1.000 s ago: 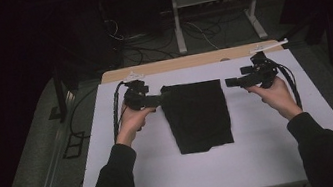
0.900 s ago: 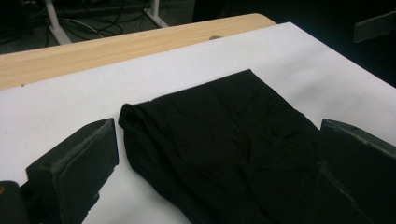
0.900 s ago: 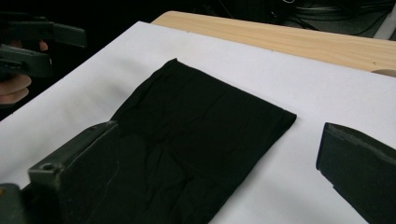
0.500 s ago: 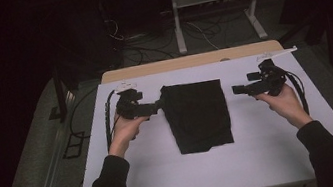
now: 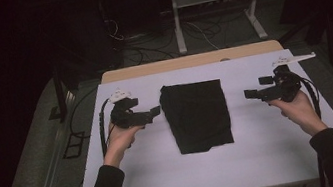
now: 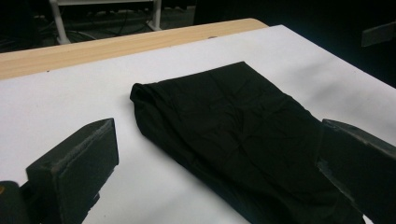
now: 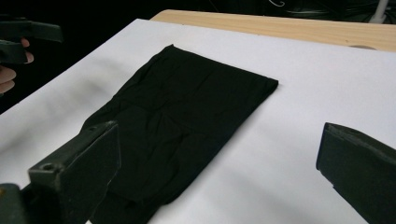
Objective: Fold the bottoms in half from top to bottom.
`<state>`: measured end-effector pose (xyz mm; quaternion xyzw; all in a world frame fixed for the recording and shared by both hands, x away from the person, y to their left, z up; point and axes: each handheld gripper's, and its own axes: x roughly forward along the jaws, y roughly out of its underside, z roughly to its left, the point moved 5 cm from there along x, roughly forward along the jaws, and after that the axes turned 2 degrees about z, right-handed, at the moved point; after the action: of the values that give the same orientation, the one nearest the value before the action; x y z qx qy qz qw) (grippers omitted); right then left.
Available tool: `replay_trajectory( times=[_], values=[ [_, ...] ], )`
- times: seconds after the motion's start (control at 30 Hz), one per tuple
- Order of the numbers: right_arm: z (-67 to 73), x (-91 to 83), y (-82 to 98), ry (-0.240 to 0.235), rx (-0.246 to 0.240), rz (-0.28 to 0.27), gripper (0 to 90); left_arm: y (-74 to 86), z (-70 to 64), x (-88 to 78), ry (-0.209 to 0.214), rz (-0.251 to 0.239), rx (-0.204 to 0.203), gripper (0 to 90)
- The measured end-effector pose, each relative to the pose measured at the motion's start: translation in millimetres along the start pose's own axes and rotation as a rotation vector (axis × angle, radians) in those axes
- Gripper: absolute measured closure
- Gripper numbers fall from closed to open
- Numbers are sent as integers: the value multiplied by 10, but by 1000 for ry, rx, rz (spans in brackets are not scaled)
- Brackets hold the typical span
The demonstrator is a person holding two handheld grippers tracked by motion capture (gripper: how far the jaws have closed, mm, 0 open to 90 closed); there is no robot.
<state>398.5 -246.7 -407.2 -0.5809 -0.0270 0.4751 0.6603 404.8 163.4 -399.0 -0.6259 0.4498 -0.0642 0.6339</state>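
Both tools, left tool (image 5: 155,110) and right tool (image 5: 249,93), hang wide open and empty either side of the folded black cloth (image 5: 197,115), probably lined up to grab its edges.

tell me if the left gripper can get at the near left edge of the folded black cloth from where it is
Probably yes. The left gripper sits just left of the folded black cloth, jaws wide open and aimed at it, with bare white table cover between them.

Dim, dark surroundings; soft, slightly grainy.
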Motion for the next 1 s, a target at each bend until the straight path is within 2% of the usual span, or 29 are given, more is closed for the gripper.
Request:
replay_trajectory(
  times=[0.37,0.63,0.87,1.0],
  values=[
    [47,-199,226,23,-3,-16,0,188,-95,-145,10,-13,8,0],
    [121,-234,422,12,-7,-14,0,396,-156,-238,15,-35,4,0],
    [218,-239,638,-1,-29,-12,0,576,-252,-282,30,-23,21,0],
    [270,-249,749,-4,-41,-5,0,659,-318,-306,20,-16,33,0]
  ],
)
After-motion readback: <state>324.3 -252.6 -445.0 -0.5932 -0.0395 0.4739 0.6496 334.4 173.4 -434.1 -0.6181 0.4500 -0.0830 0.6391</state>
